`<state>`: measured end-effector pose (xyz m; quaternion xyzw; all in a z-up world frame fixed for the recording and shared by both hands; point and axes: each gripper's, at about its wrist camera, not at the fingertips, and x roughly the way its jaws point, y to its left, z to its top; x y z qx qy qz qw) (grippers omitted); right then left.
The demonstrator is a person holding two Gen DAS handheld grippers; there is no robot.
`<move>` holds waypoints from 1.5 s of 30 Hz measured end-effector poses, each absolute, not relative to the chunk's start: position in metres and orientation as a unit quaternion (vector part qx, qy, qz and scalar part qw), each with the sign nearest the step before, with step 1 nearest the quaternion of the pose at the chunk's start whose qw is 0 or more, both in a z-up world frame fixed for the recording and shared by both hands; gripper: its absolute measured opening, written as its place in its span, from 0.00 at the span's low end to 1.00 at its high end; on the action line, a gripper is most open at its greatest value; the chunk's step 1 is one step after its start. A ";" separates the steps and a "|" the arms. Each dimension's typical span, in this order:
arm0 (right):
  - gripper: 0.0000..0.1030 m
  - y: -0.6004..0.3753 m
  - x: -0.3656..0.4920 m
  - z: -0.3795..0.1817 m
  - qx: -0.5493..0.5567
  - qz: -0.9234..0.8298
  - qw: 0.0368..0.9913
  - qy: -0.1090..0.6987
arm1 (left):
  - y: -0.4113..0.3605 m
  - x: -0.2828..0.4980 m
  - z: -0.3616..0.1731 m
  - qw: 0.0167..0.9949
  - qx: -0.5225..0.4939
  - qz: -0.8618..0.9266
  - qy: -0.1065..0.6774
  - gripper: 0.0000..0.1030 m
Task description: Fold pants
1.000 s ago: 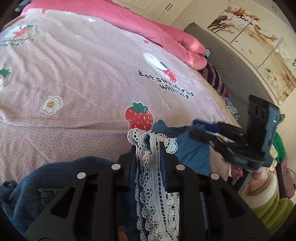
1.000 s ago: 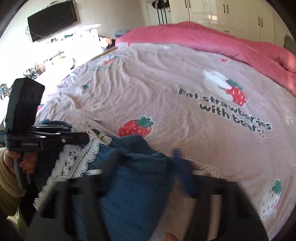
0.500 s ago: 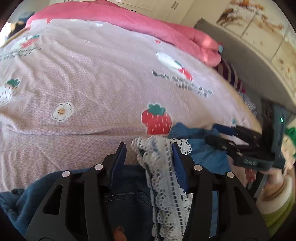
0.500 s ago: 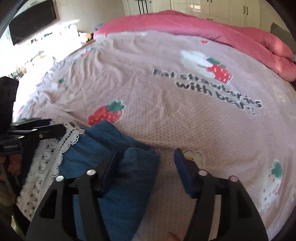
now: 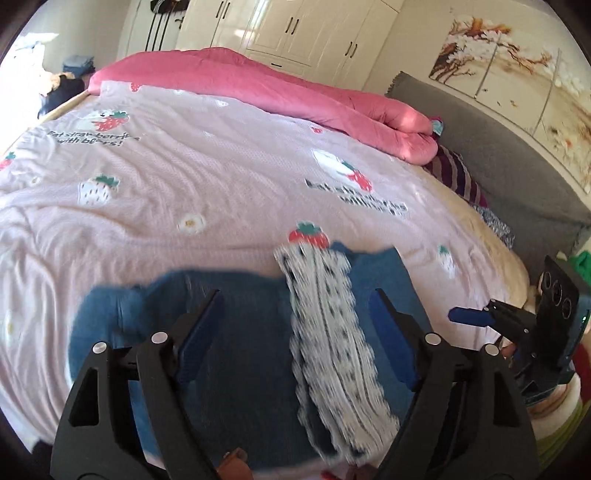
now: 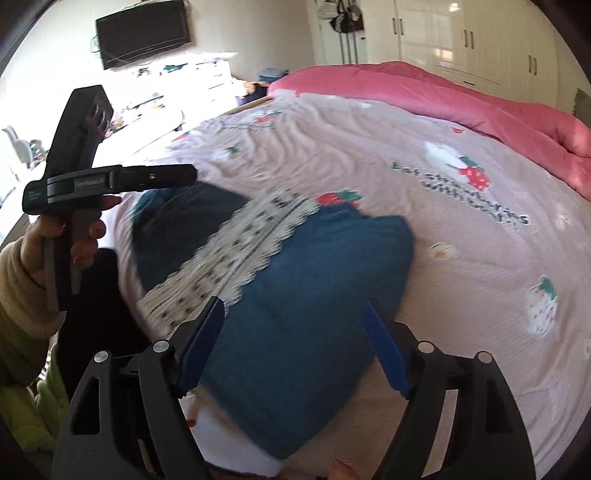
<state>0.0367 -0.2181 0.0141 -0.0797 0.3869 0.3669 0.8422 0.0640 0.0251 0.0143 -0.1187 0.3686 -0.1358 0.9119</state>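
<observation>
Blue denim pants (image 5: 240,332) with a white lace trim (image 5: 325,314) lie folded on the near part of the pink strawberry bed sheet (image 5: 184,166). My left gripper (image 5: 295,297) hovers above them. Its jaws are opening, and the lace strip lies below the gap, untouched by the pads. In the right wrist view the pants (image 6: 314,295) and lace (image 6: 240,251) lie under my right gripper (image 6: 293,304), whose jaws are also opening, with nothing pressed between them. Each gripper shows in the other's view: the right gripper (image 5: 469,317) at the far right, the left gripper (image 6: 184,174) at the left, held by a hand (image 6: 44,229).
A rolled pink duvet (image 5: 295,92) lies along the far side of the bed. A grey headboard (image 5: 498,155) and a striped pillow (image 5: 454,177) are at the right. White wardrobes (image 5: 295,29) stand behind. A wall TV (image 6: 144,33) hangs above a cluttered counter.
Both grippers have opened and let go of the pants, then drawn back and up. The lace hem now lies flat across the folded denim.
</observation>
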 end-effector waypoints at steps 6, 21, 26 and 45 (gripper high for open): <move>0.36 -0.201 0.012 0.006 -0.120 0.367 0.835 0.392 | 0.006 0.033 0.008 0.917 -0.091 -0.128 0.366 0.40; 0.17 -0.223 0.013 -0.046 -0.104 0.320 0.821 0.461 | -0.030 0.026 -0.057 0.875 -0.047 -0.157 0.456 0.23; 0.22 -0.219 0.014 -0.044 -0.100 0.318 0.818 0.468 | -0.026 0.025 -0.053 0.874 -0.069 -0.159 0.453 0.23; 0.82 -0.187 0.022 0.052 -0.045 0.372 0.844 0.383 | 0.043 -0.019 0.012 0.913 -0.084 -0.045 0.398 0.77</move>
